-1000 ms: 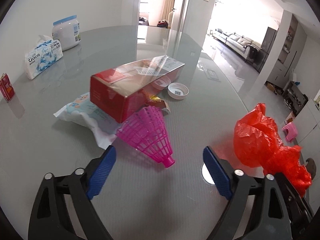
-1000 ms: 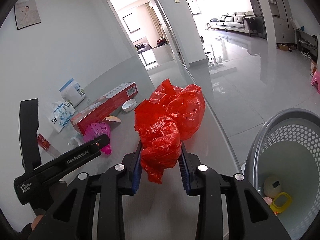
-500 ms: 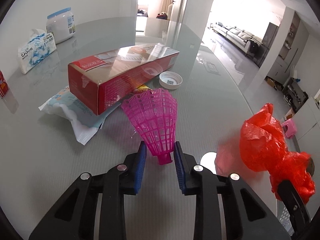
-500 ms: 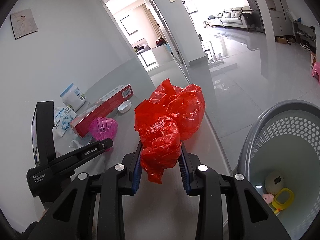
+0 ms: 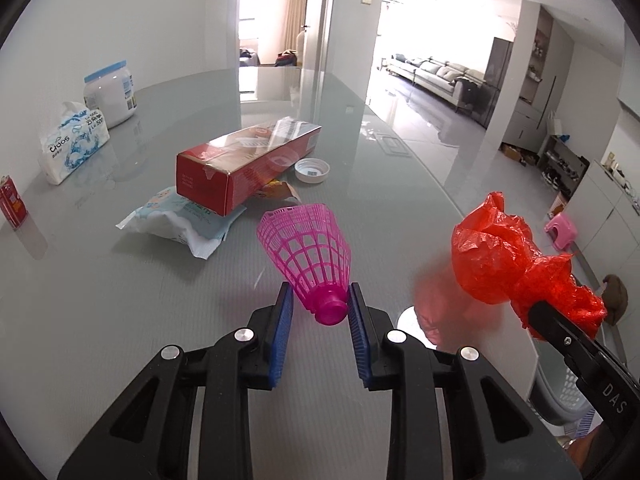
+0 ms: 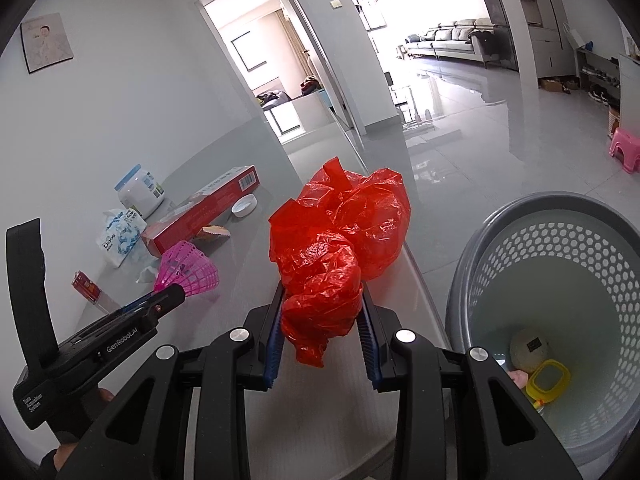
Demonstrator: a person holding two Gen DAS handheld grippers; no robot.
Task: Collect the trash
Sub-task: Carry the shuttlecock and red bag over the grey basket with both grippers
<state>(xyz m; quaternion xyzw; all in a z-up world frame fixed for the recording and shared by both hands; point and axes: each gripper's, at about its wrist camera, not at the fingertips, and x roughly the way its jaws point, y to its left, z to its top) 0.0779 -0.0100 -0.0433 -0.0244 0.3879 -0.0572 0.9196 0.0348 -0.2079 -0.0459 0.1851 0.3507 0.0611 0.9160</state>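
My left gripper (image 5: 320, 304) is shut on the base of a pink plastic shuttlecock (image 5: 308, 256) and holds it just above the grey glass table (image 5: 120, 300); it also shows in the right wrist view (image 6: 188, 270). My right gripper (image 6: 322, 320) is shut on a crumpled red plastic bag (image 6: 336, 240), also seen at the right of the left wrist view (image 5: 508, 264). A grey perforated waste basket (image 6: 560, 304) stands on the floor to the right, with some items at its bottom.
On the table lie a long red box (image 5: 240, 168), a white wipes pack (image 5: 180, 220), a white lid (image 5: 312, 170), a tissue pack (image 5: 72, 144), a white tub (image 5: 110, 94) and a small red carton (image 5: 12, 200). The table edge runs along the right.
My left gripper closed on the shuttlecock's base and lifted it off the table. My right gripper kept hold of the red bag and shifted a little toward the basket.
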